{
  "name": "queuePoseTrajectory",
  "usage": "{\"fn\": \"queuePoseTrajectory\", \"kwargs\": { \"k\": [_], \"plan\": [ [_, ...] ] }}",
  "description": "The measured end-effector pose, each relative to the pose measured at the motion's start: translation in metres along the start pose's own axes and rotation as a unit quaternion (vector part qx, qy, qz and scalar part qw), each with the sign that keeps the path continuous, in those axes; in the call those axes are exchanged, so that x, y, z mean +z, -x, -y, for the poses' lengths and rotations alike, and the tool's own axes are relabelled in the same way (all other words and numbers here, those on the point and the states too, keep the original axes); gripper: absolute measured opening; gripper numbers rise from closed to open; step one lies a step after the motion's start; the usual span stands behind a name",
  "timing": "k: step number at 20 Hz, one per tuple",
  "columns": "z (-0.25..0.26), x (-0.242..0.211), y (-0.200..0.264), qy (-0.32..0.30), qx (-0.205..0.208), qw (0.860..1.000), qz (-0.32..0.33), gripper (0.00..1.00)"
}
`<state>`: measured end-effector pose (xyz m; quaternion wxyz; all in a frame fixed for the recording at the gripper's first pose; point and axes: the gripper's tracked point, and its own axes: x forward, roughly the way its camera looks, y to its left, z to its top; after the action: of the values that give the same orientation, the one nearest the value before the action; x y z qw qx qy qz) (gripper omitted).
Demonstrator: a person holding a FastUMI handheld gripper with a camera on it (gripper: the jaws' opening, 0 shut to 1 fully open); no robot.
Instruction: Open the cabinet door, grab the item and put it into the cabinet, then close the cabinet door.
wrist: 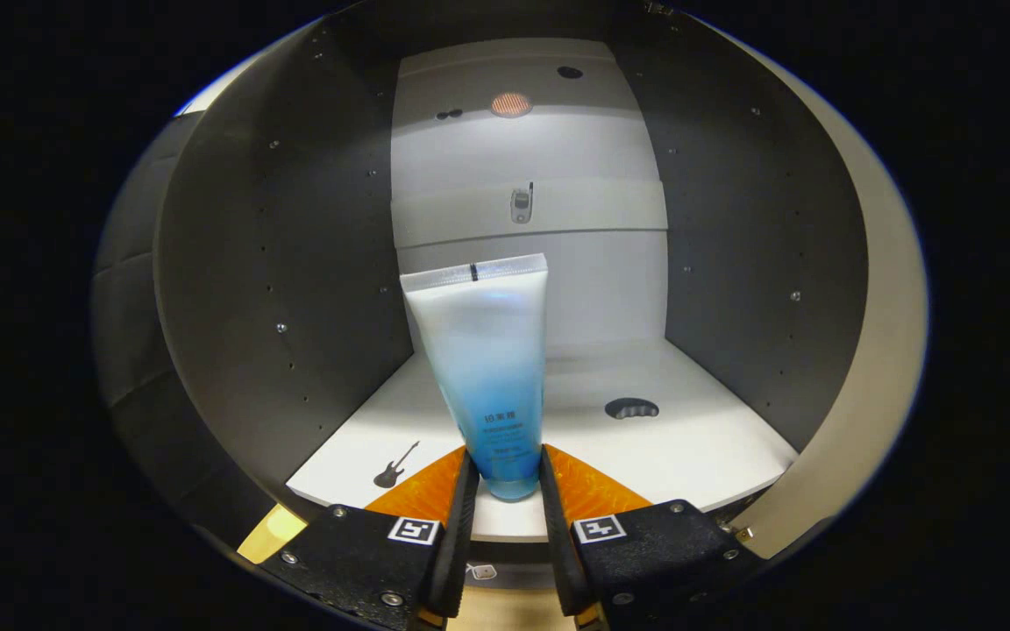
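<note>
Tool (505,478) pinching tube (483,368) near its cap; tube upright, just over front edge of cabinet shelf (698,438).

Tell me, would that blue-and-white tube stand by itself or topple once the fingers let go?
The tube stands tall on its narrow cap end, so it is probably tippy. The hand-held gripper pinches it low down, just above the white cabinet shelf. Its body looks like soft plastic, likely squashy and light. The glossy surface may be a little slippery.
</note>
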<state>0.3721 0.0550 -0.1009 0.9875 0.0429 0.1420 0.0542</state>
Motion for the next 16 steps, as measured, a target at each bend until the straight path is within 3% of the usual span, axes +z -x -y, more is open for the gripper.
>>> {"fn": "queuePoseTrajectory", "kwargs": {
  "k": [5, 7, 10, 12, 16],
  "plan": [
    [-0.001, -0.002, -0.003, -0.014, 0.004, 1.000, 0.002, 0.45],
    [-0.003, 0.008, -0.002, -0.011, 0.005, 1.000, 0.017, 0.52],
    [-0.010, 0.017, 0.006, 0.003, 0.006, 0.999, 0.035, 0.82],
    [-0.017, 0.023, 0.015, 0.009, 0.010, 0.999, 0.044, 0.94],
    [-0.025, 0.032, 0.050, 0.033, 0.002, 0.997, 0.073, 0.94]
  ]
}}
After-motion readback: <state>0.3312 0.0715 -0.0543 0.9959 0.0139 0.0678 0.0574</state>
